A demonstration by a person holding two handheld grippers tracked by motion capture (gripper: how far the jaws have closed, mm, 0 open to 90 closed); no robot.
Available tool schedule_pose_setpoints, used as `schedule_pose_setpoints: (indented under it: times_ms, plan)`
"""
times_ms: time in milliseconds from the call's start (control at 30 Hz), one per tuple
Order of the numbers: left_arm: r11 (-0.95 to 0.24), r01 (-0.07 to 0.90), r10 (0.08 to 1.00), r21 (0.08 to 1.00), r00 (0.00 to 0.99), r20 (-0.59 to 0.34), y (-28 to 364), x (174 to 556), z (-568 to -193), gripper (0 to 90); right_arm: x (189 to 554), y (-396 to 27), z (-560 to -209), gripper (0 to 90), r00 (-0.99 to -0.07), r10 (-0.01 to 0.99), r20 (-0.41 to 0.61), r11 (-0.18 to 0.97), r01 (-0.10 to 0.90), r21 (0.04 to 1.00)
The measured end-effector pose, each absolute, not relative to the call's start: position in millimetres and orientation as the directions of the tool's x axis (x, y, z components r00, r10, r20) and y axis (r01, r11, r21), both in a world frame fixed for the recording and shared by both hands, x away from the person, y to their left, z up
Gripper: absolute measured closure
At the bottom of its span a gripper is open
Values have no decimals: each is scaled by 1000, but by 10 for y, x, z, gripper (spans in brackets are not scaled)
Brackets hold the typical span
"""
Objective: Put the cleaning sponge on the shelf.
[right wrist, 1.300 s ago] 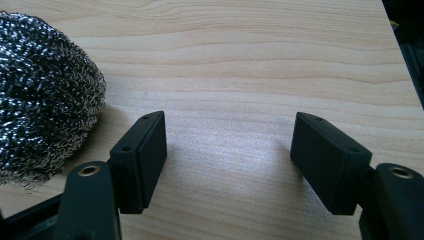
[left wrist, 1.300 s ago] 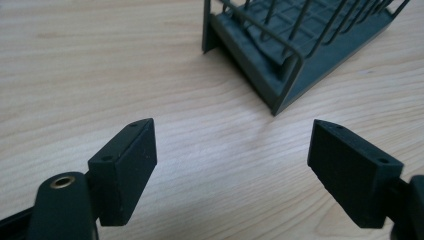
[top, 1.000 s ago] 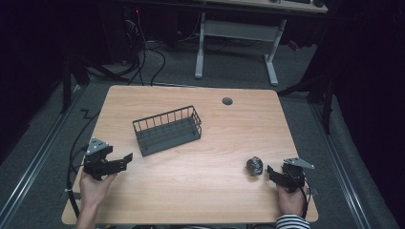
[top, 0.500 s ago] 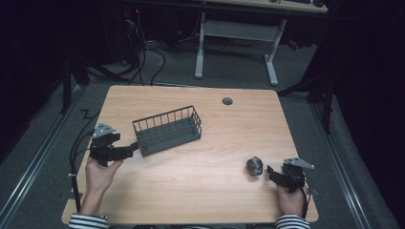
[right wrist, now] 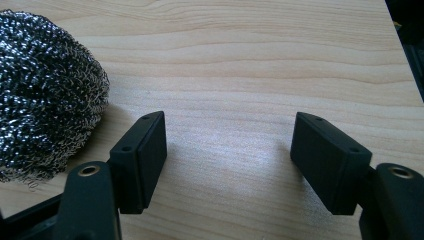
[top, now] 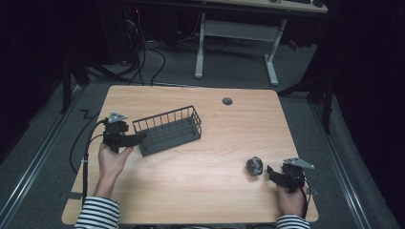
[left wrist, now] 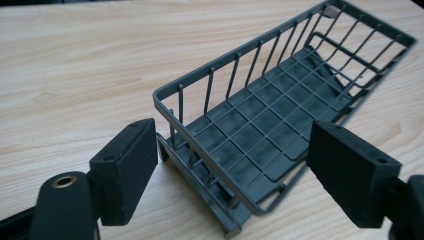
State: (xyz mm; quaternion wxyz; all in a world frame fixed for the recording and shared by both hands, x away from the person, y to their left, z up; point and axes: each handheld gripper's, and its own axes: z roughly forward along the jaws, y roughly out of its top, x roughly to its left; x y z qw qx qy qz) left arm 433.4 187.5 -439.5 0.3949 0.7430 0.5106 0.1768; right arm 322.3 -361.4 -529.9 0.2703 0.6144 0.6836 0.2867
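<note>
got my left gripper [left wrist: 235, 165] over to the wire basket [top: 168, 130], jaws just starting to close around its corner, right gripper [right wrist: 227, 165] idle and open beside the steel scourer [right wrist: 47, 95]

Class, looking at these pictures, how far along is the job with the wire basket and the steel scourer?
Done: nothing is in the wire basket yet.
In hand: the left tongs have just been closing around the basket's near end, pads not yet pressing.
Left: the steel scourer lies on the table, beside the open right tongs, ungripped.
</note>
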Motion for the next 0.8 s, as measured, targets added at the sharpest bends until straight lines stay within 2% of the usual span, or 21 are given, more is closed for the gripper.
schedule_pose_setpoints:
  times_ms: [533,600,667,800]
  plan:
    - [-158,659,915,736,378,-142,1824,4483,-4542,349,3223,-3613,-5300,311,-106,994,-16,84,683,725]
    - [-160,662,913,732,382,-146,1829,4490,-4552,382,3223,-3613,-5300,311,-106,994,-17,85,683,725]
    - [-169,665,912,727,385,-141,1814,4501,-4570,461,3223,-3613,-5300,311,-107,994,-17,86,683,725]
    - [-179,661,909,729,394,-134,1783,4500,-4587,528,3223,-3613,-5300,311,-107,994,-17,86,683,725]
